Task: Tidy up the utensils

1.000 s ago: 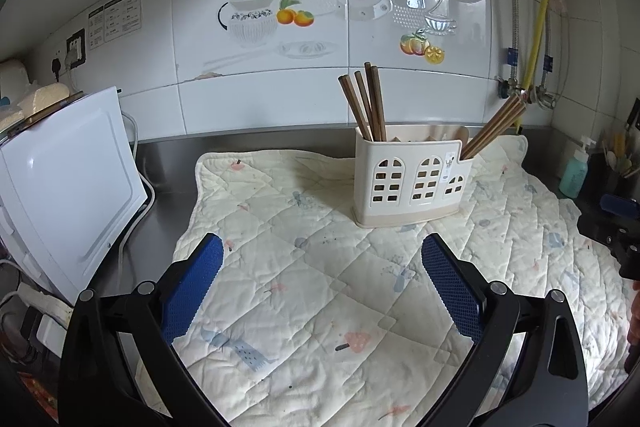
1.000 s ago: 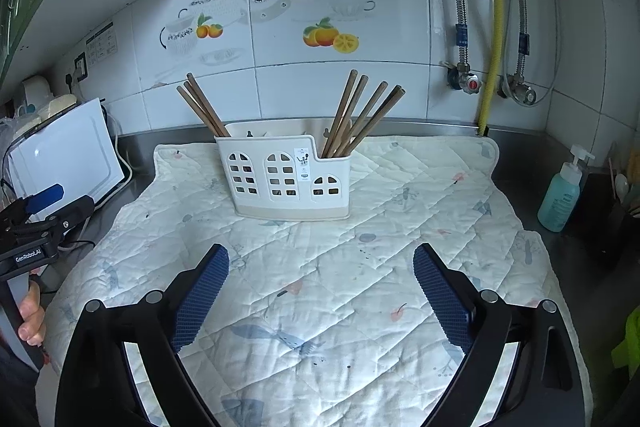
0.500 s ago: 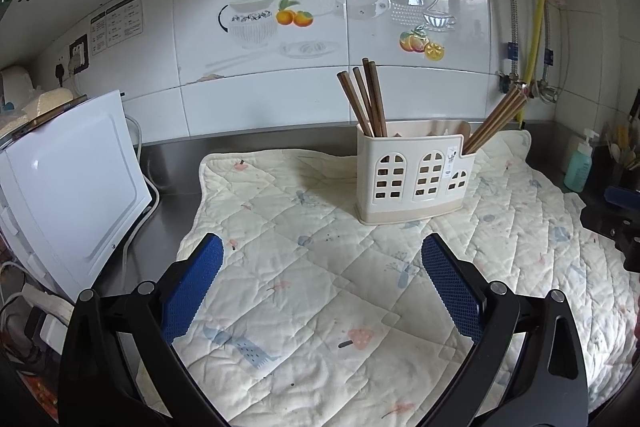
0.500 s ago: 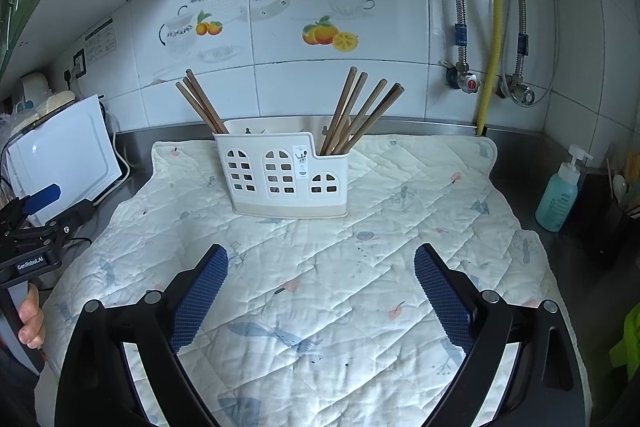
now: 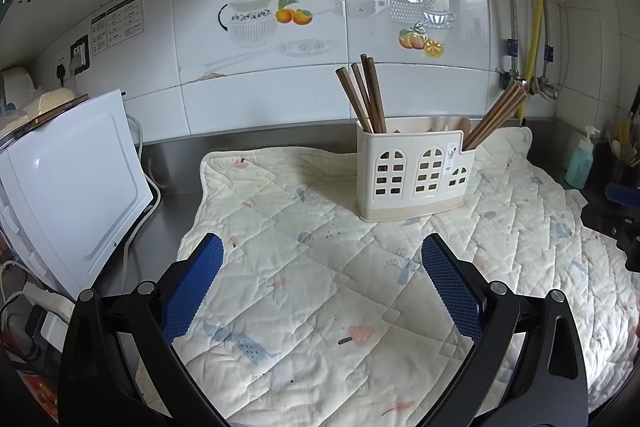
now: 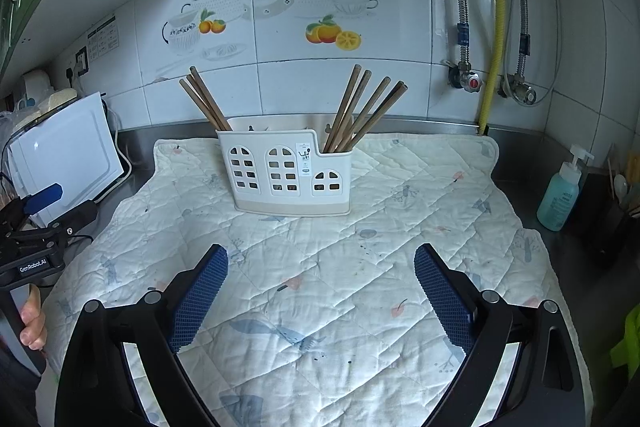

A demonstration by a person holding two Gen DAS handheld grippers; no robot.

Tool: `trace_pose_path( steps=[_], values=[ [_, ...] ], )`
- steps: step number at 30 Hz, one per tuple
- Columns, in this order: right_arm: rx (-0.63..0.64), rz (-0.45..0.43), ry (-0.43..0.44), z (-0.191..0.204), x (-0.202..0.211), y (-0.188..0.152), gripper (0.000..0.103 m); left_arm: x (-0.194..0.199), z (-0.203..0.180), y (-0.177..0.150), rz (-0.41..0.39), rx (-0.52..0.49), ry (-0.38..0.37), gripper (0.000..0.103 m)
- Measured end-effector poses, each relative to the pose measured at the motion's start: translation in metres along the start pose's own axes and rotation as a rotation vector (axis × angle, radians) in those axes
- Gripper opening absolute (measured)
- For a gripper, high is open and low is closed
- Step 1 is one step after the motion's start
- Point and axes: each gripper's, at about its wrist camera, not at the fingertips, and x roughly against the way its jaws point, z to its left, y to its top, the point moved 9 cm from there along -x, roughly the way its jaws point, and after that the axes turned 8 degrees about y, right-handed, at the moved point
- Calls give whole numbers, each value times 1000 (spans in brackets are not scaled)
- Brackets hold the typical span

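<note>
Left wrist view crops right gripper [image 5: 618, 223] at edge.

Both views are bright and evenly lit with soft daylight. The glossy white wall tiles [image 5: 360, 95] carry pale window glare near the top in the left wrist view. Shadows are faint: only a soft, short one lies under the white plastic utensil caddy [image 6: 288, 173] on the cream quilted mat [image 6: 340, 267]. Focus is sharp throughout. Fisheye distortion bends tile lines and the corners fall to black.
</note>
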Motion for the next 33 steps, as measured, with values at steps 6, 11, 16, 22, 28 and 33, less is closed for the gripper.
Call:
trace_pose_path(
  steps=[6,11,16,22,28,33],
  values=[
    [-4,0,2,0,0,-1,91,-2,0,-2,7,0,2,98],
    [-4,1,3,0,-1,-1,91,-2,1,-2,7,1,1,98],
    [-3,2,5,1,-1,-2,91,-2,1,-3,7,3,0,98],
    [-1,2,4,1,-1,-2,91,-1,0,-4,7,3,-2,98],
    [-1,3,6,3,-2,-3,91,-2,0,-4,8,5,-5,98],
    [-1,4,6,3,-2,-3,92,-1,-2,-6,9,2,-7,98]
  ],
)
